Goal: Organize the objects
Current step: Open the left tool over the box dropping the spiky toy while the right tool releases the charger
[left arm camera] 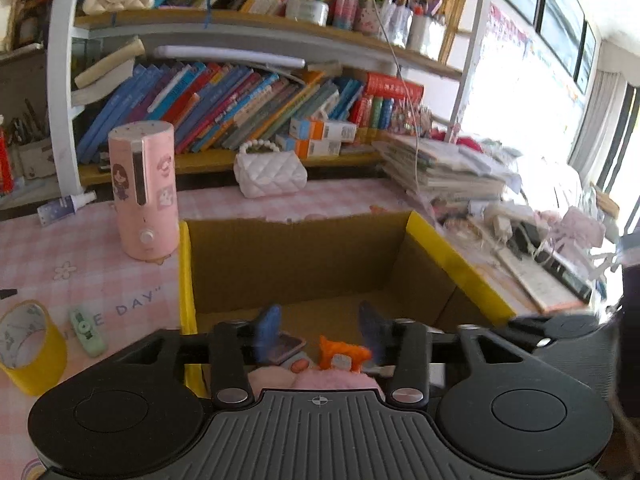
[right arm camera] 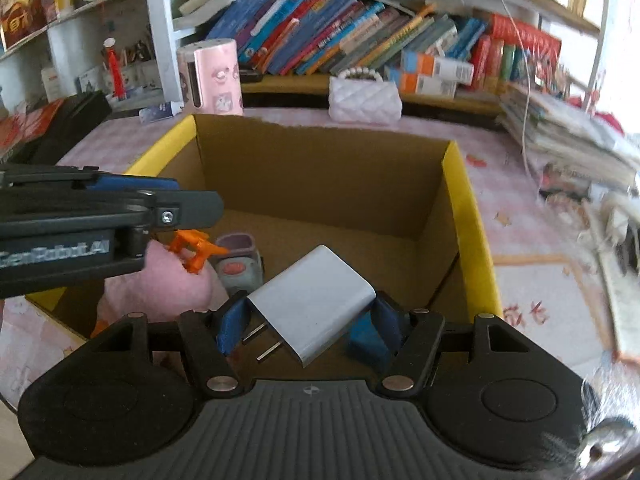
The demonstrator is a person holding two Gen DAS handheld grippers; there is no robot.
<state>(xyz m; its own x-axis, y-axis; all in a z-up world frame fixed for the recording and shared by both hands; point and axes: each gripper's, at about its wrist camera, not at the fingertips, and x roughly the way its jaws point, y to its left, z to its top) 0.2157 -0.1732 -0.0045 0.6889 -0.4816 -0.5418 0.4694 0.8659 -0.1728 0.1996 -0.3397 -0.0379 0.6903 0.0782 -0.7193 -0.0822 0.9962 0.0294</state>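
Note:
A cardboard box (left arm camera: 304, 256) with yellow-taped rims stands on the pink table; it also shows in the right wrist view (right arm camera: 320, 176). Inside lie a pink plush toy (right arm camera: 168, 284) with orange parts (right arm camera: 192, 248) and a small grey-purple gadget (right arm camera: 238, 258). My left gripper (left arm camera: 320, 330) is open over the box, above the plush (left arm camera: 320, 380); nothing is between its blue fingers. Its body shows in the right wrist view (right arm camera: 100, 216). My right gripper (right arm camera: 308, 326) is shut on a white plug charger (right arm camera: 316, 300), held above the box's near side.
On the table stand a pink humidifier (left arm camera: 144, 188), a white quilted purse (left arm camera: 270, 174), a yellow tape roll (left arm camera: 28, 344) and a green correction tape (left arm camera: 86, 330). Stacked papers (left arm camera: 444, 168) and cables lie right of the box. Bookshelves (left arm camera: 240, 108) stand behind.

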